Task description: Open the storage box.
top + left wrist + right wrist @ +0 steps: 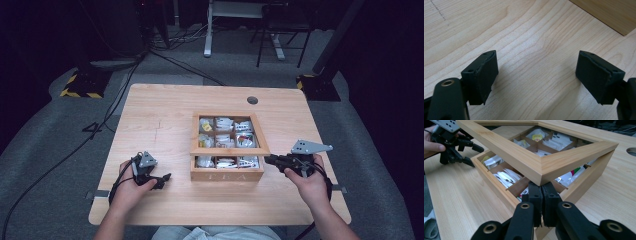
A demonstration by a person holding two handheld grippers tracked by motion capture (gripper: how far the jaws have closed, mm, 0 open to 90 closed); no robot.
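Note:
A wooden tea box point(227, 175) stands at the middle of the table, its compartments holding several tea bags point(225, 162). Its framed lid point(230, 151) is tilted up at the front. My right gripper point(267, 160) is shut, and in the right gripper view its tips point(541, 192) sit right under the lid's point(544, 167) raised front corner, above the box wall point(586, 185). My left gripper point(166, 180) is open, low over bare table to the left of the box. Nothing lies between its jaws point(536, 77), and a corner of the box point(609, 12) shows beyond them.
The light wood table point(160, 125) has a round cable hole point(252, 100) at the back right. Black cables point(100, 130) trail over the grey carpet to the left. A white desk frame point(207, 30) and a chair stand behind the table.

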